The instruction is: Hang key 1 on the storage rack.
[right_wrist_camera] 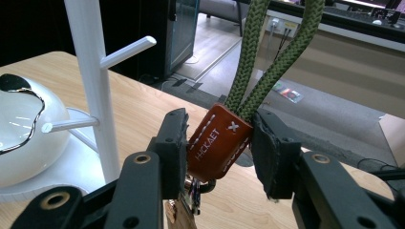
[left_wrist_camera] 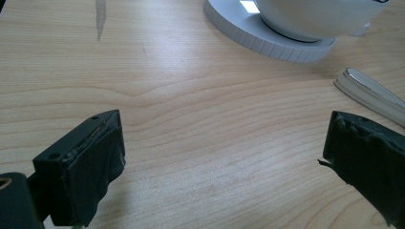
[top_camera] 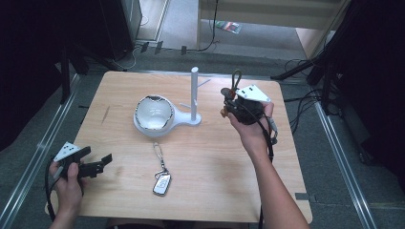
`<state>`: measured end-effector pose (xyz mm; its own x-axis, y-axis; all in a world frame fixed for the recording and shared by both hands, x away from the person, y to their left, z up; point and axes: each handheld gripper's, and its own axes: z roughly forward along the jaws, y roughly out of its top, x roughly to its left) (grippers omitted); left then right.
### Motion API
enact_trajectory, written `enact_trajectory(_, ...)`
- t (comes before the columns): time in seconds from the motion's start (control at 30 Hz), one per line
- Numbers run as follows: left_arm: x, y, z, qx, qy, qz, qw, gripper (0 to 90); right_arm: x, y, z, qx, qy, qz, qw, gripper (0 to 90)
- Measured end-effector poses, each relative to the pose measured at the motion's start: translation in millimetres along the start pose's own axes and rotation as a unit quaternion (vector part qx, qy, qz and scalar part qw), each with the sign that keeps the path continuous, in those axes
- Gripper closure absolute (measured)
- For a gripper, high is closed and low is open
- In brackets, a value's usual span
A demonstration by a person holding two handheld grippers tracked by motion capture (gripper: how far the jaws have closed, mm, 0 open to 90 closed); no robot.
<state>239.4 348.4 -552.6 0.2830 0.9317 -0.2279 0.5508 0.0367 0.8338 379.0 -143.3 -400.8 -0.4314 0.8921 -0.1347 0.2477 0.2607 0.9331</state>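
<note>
Near the tabletop's far right edge, the right gripper [top_camera: 232, 101] pinches a green rope keychain [right_wrist_camera: 217, 143] aloft beside the white peg stand [top_camera: 194, 95]; hanging its loop on a peg looks next. Left gripper [top_camera: 98, 163] jaws spread, idle.

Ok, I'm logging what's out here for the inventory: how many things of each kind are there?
Keychains: 2 (rope-loop keychain in the right claw, metal keychain on the table)
Bowls: 1 (white bowl)
Peg stands: 1 (white stand)
Total: 4
</note>
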Motion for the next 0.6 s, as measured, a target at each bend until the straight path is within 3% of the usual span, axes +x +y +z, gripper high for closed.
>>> enact_trajectory(0.23, 0.0, 0.0, -0.2, 0.000, 0.000, 0.000, 1.0000, 0.9, 2.5, -0.5, 5.2, 0.007, 0.016, 0.010, 0.9998, 59.4)
enact_trajectory(0.6, 0.0, 0.0, -0.1, 0.000, 0.000, 0.000, 1.0000, 0.9, 6.2, 1.1, 10.7, 0.011, 0.047, -0.010, 0.9988, 59.5)
